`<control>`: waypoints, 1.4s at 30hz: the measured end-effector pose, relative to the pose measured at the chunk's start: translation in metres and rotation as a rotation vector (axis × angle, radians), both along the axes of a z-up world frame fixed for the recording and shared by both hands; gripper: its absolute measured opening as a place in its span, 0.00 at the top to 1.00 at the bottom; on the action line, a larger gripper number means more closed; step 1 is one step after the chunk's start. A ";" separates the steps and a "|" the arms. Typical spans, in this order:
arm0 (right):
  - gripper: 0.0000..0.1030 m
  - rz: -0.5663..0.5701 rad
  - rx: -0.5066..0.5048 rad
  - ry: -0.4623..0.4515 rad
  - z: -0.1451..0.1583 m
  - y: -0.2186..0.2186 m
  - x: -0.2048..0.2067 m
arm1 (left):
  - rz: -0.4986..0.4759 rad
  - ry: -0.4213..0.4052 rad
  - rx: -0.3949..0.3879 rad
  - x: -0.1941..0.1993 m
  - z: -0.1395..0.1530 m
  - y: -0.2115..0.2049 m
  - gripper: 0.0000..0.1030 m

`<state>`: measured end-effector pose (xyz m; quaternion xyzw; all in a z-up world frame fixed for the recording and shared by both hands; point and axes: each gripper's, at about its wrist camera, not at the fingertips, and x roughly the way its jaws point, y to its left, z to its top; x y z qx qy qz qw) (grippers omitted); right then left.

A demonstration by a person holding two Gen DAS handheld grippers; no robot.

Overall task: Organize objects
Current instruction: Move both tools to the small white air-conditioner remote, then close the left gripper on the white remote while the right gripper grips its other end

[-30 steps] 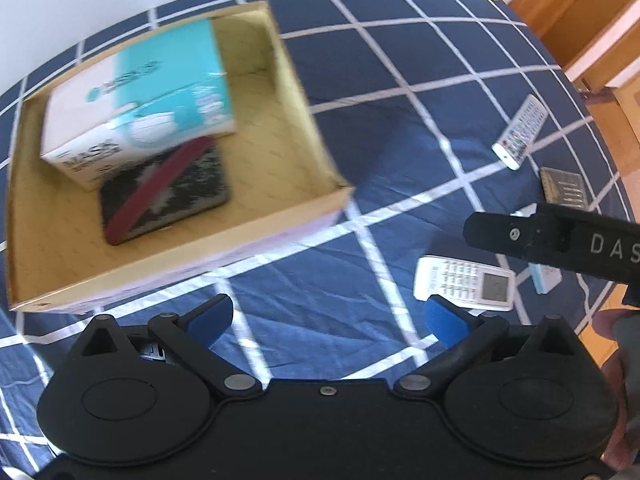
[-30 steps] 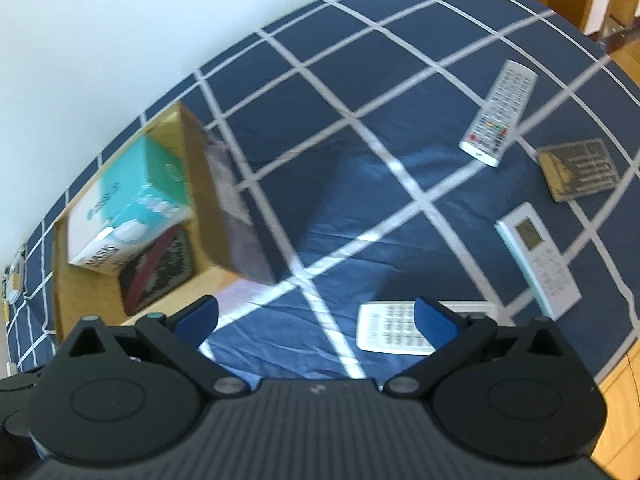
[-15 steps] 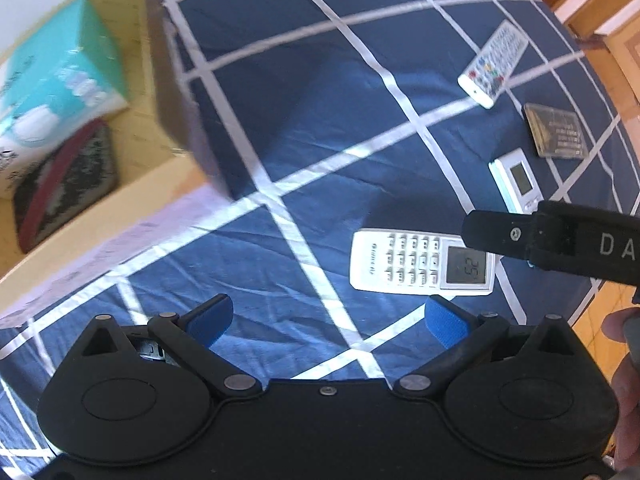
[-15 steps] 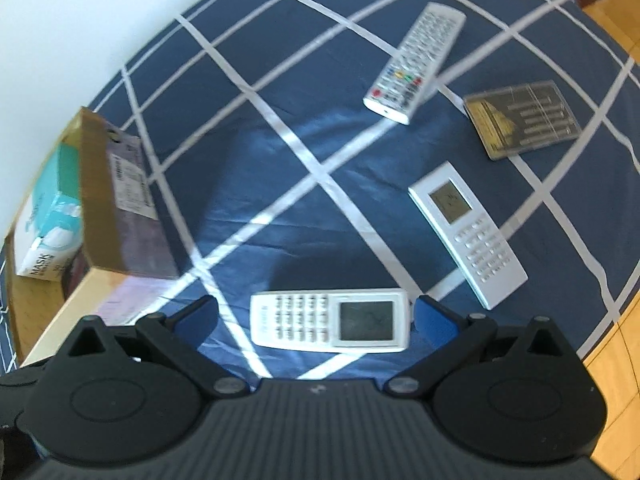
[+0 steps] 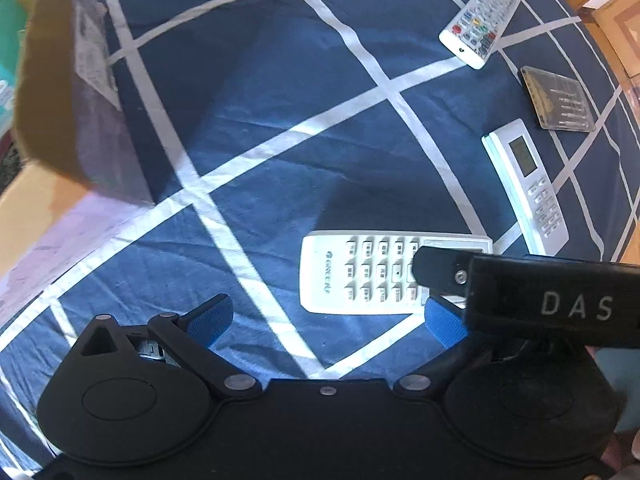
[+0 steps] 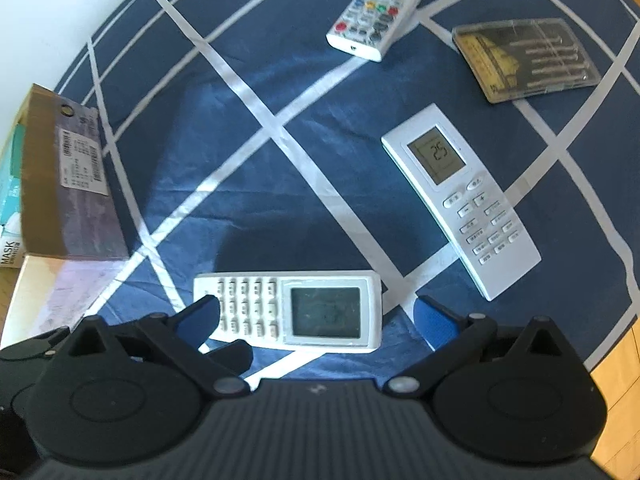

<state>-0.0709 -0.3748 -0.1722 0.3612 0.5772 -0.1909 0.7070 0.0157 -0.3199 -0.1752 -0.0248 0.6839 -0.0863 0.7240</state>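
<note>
Remote control (image 6: 288,308) in white plastic, lying flat and face up on the blue checked bedcover (image 6: 248,184), sits directly ahead of the right tool (image 6: 316,316), whose blue-padded fingers (image 6: 434,322) stand wide apart with the remote's long body lying crosswise between them. It looks light and rigid, a hard shell with a small display at one end and rubber keys at the other, so it should lift without flexing; the smooth casing may slip if pinched only at the rounded corners. As it lies, the fingers straddle its length, which seems too long for a sure pinch, so the better hold is probably across the narrow width near the middle, after turning the wrist, with the pads on the two long edges rather than on the screen. The soft cover will give under it, which should let a finger get under an edge. The left tool (image 5: 328,322) is likewise spread open and holds nothing, hovering beside the same remote from the keypad end. A second white remote with a lit display (image 6: 460,196), a TV remote with coloured buttons (image 6: 380,8) and a clear case of small tools (image 6: 528,56) lie well apart on the cover, while the cardboard box (image 6: 68,184) waits at the left, already holding a mask carton (image 6: 10,216).
</note>
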 end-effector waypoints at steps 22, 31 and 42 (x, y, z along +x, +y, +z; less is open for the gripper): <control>0.22 0.031 0.057 0.019 -0.019 -0.004 0.007 | -0.010 0.040 -0.038 0.006 -0.016 -0.022 0.20; 0.29 0.049 0.016 0.035 -0.019 -0.001 0.010 | 0.013 0.039 -0.038 0.005 -0.014 -0.024 0.21; 0.31 0.082 -0.004 0.022 -0.002 0.005 0.017 | 0.056 0.018 -0.039 0.004 0.009 -0.011 0.21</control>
